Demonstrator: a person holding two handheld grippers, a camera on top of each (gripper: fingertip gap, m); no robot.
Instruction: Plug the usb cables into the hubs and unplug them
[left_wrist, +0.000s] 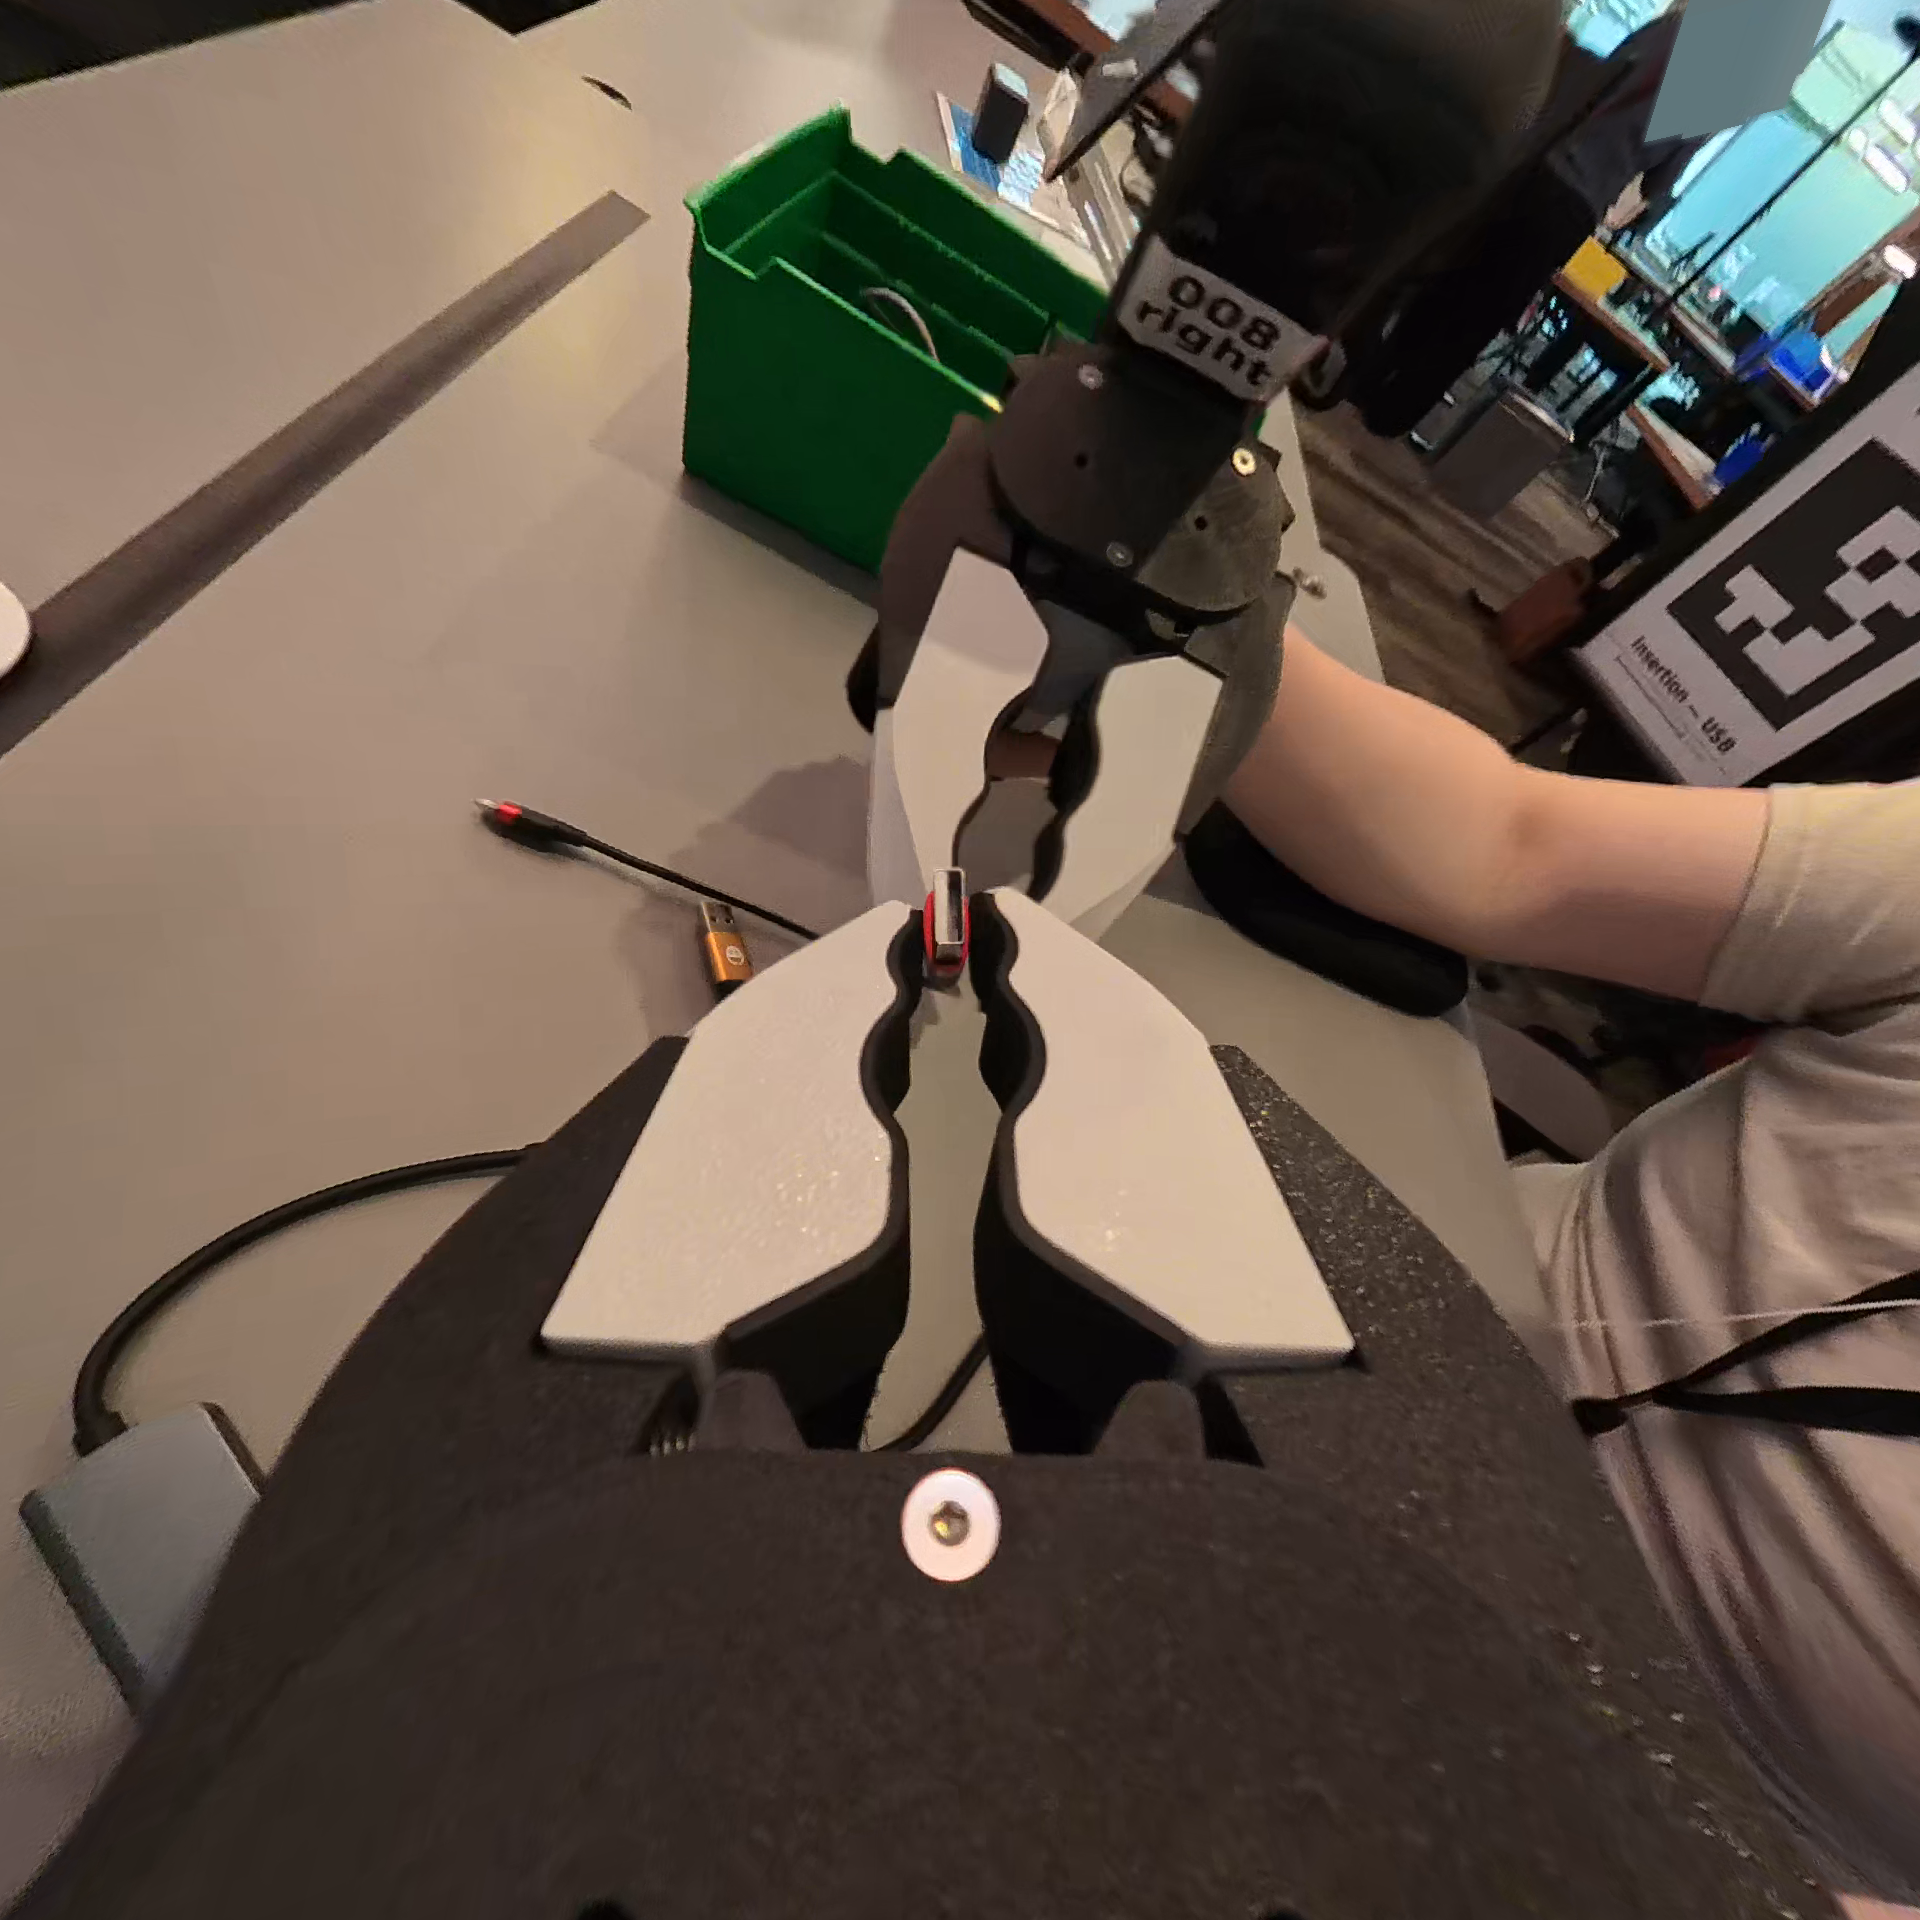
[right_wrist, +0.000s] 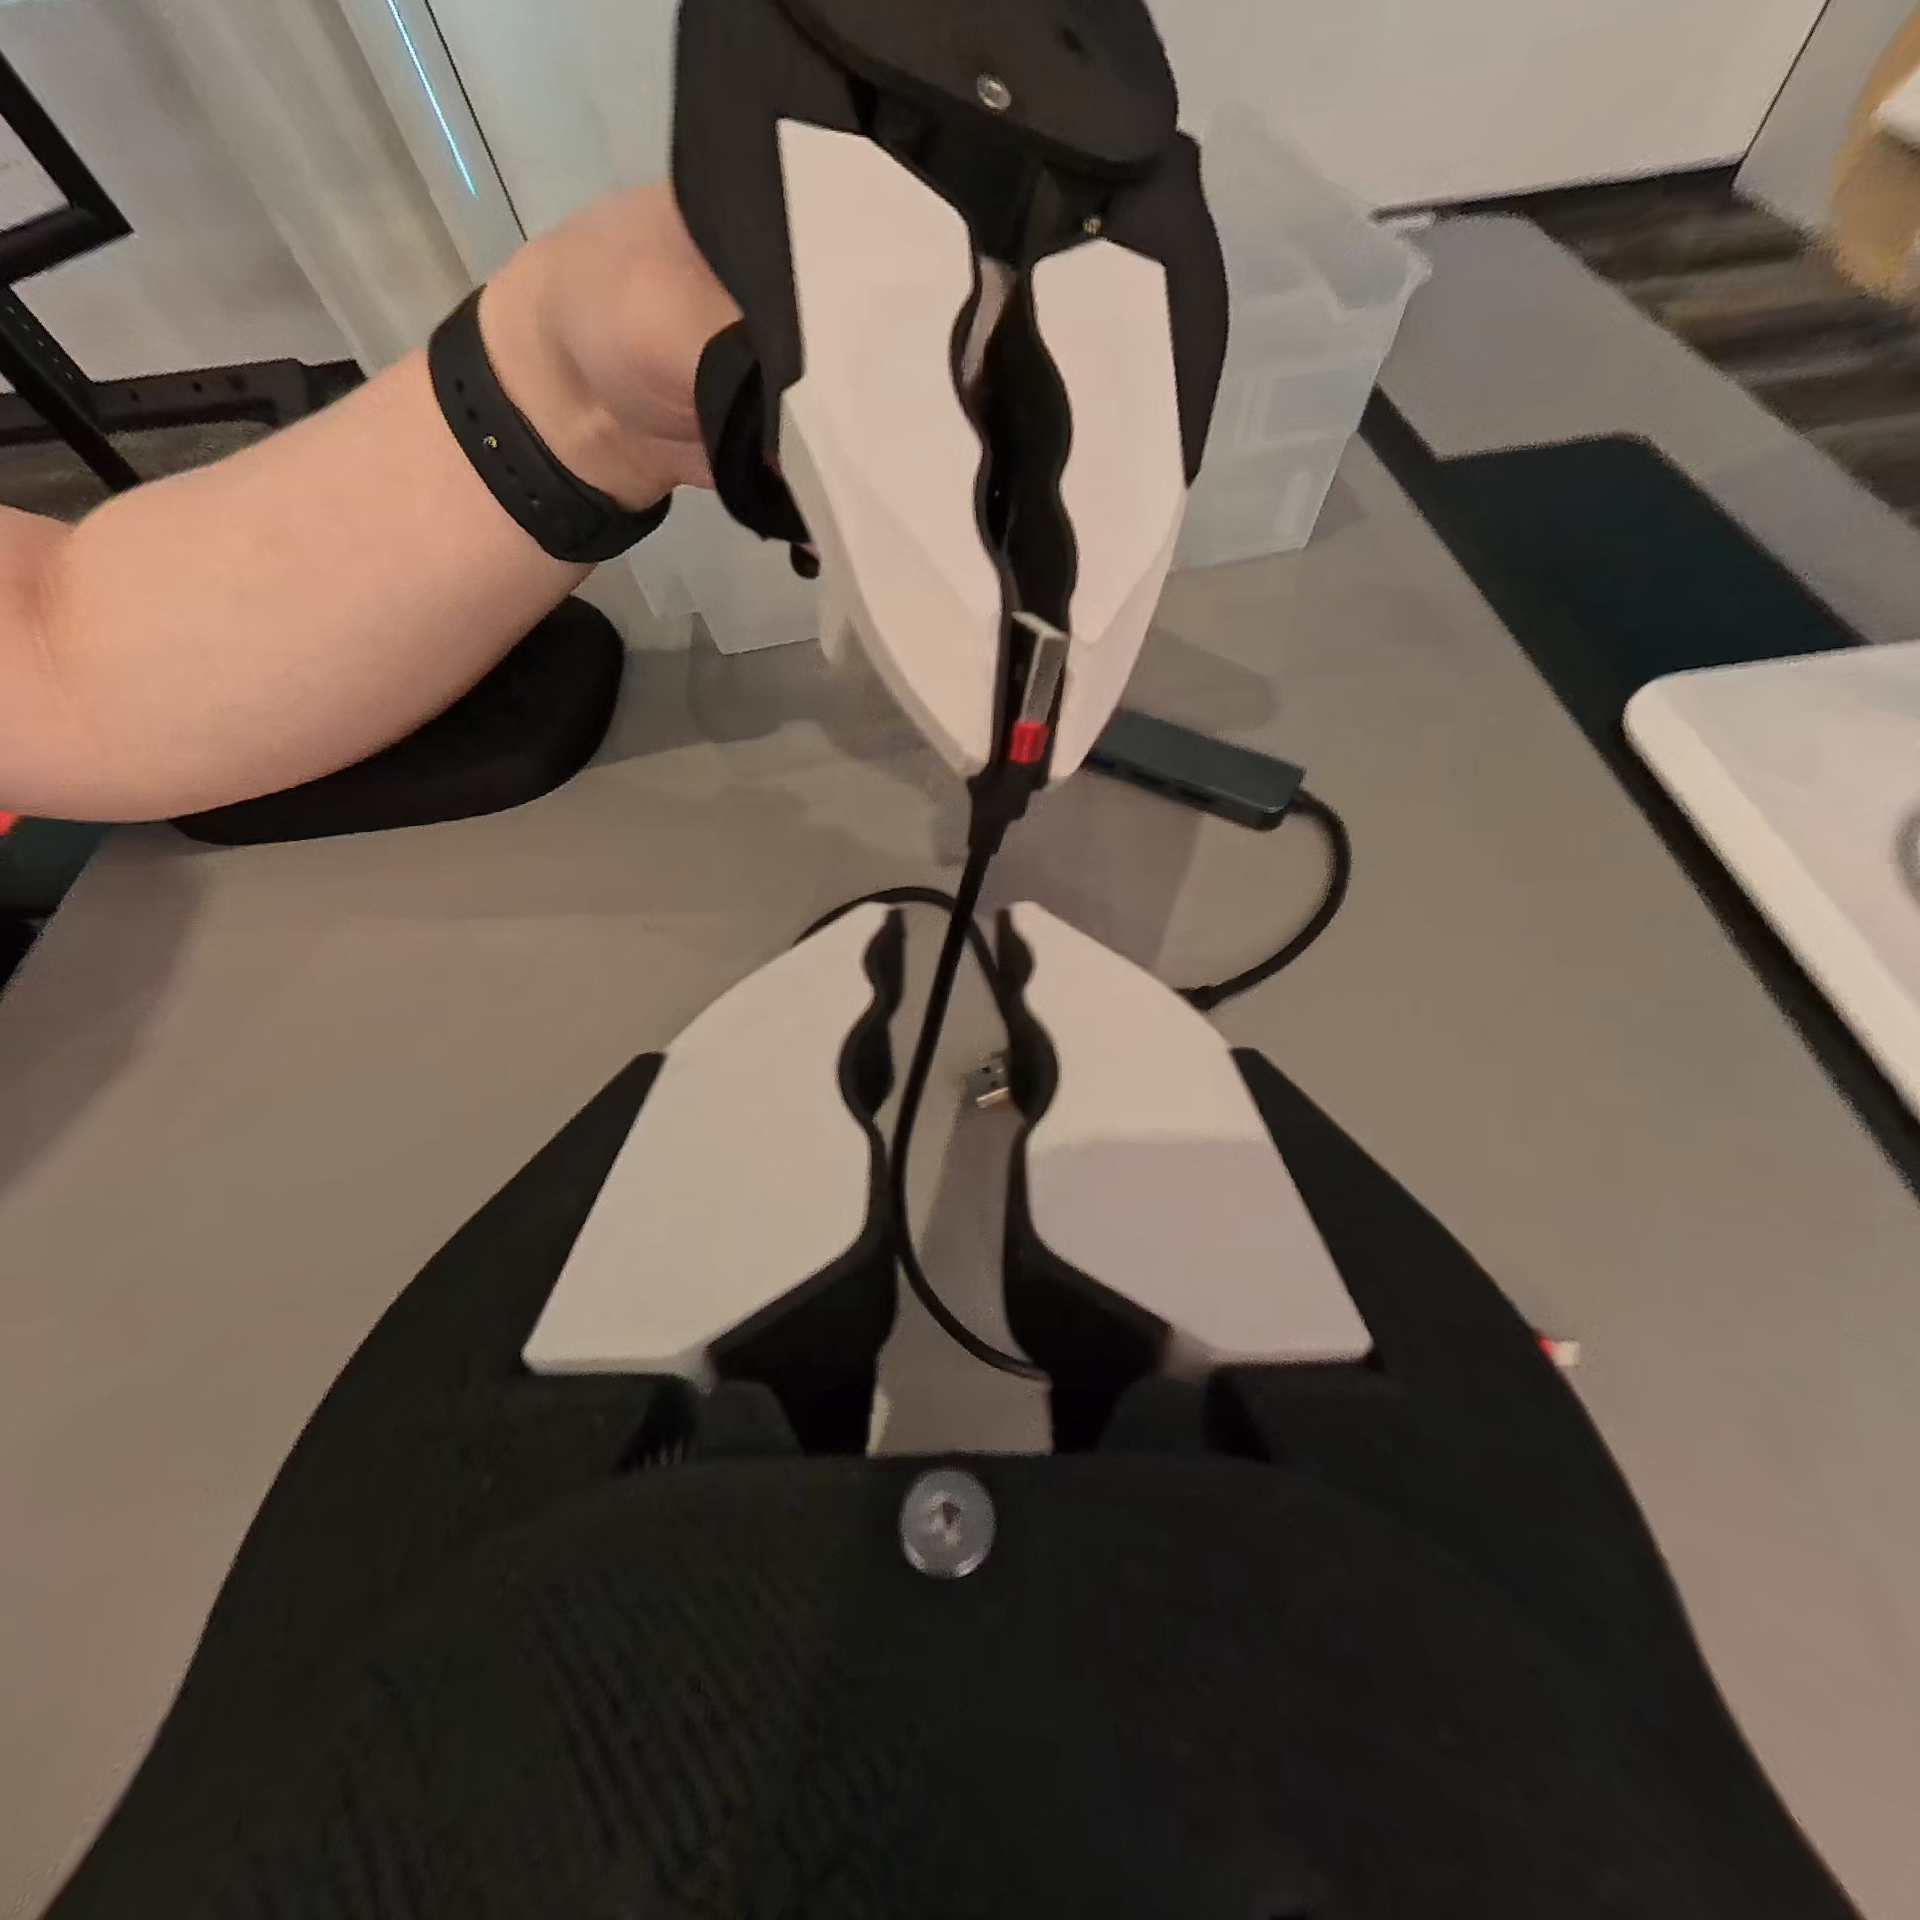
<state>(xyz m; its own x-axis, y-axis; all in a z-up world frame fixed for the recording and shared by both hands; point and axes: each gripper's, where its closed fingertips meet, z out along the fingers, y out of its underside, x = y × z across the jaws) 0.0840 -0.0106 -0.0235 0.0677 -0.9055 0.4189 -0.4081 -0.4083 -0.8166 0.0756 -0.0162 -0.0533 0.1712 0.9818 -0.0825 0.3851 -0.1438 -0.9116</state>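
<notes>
The left gripper (left_wrist: 947, 914) pinches the red-collared black USB plug (left_wrist: 945, 928) above the grey tabletop (left_wrist: 312, 727), the right gripper (right_wrist: 948, 920) gapes empty, so I'd square the plug with the slim grey hub (right_wrist: 1205, 764) before pushing.

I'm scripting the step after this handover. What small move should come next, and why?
Probably carry the red-collared USB plug down toward the grey hub: the left gripper pinches it in the air, the right gripper is open, gripping nothing.
</notes>
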